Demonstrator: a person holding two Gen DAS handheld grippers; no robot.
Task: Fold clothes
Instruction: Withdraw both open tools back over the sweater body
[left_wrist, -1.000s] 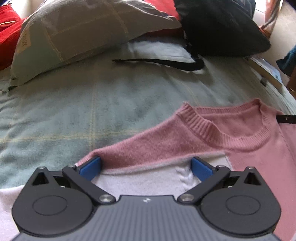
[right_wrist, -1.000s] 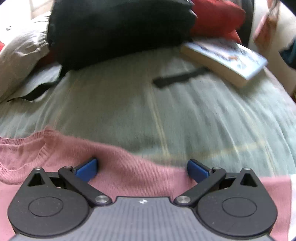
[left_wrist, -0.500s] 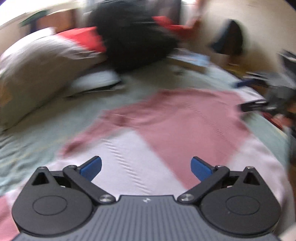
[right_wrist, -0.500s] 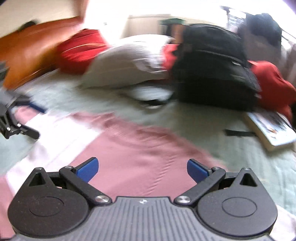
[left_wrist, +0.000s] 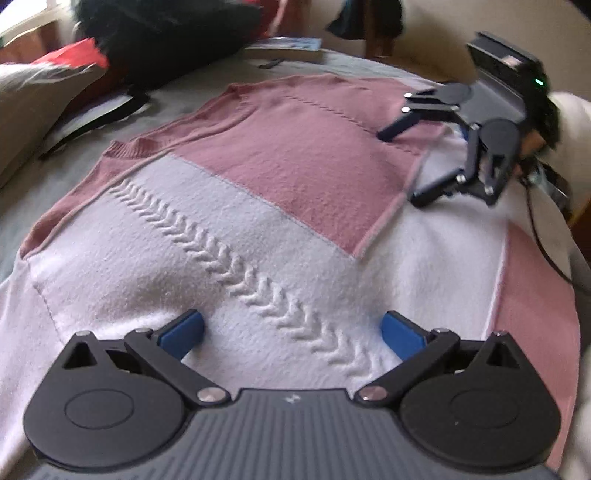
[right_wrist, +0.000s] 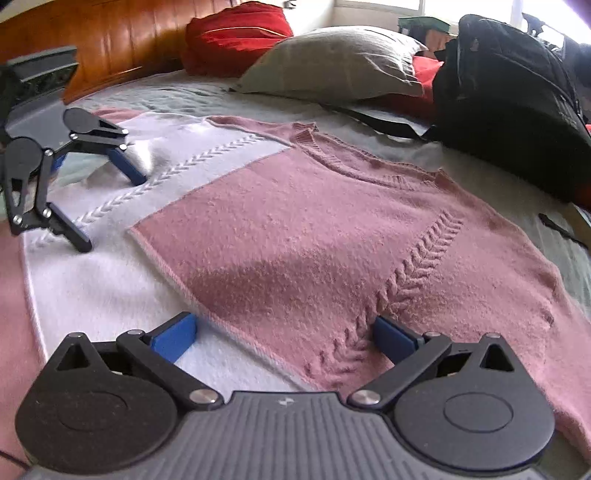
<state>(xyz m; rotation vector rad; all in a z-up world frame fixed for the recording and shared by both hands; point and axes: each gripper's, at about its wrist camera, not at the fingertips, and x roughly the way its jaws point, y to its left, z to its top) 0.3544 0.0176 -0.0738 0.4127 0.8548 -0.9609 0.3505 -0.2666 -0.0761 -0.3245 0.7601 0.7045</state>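
Observation:
A pink and white knitted sweater (left_wrist: 295, 147) lies flat on the bed, with a pink panel folded across its white part (right_wrist: 295, 221). My left gripper (left_wrist: 291, 328) is open just above the white knit and its herringbone rib, holding nothing. My right gripper (right_wrist: 282, 332) is open over the edge of the pink panel and is also empty. Each gripper shows in the other's view: the right gripper (left_wrist: 402, 166) on the sweater's far side, the left gripper (right_wrist: 110, 214) over the white part. Their fingers stand spread there too.
A black backpack (right_wrist: 509, 92) and a grey pillow (right_wrist: 332, 62) lie beyond the sweater's neckline. Next to the wooden headboard (right_wrist: 92, 37) sits a red cushion (right_wrist: 236, 33). A book (left_wrist: 288, 48) rests on the grey-green bedcover (right_wrist: 166, 92).
Both grippers have left the shoulder and neckline edge and swung round. They now face each other across the sweater's body. Both stayed open.

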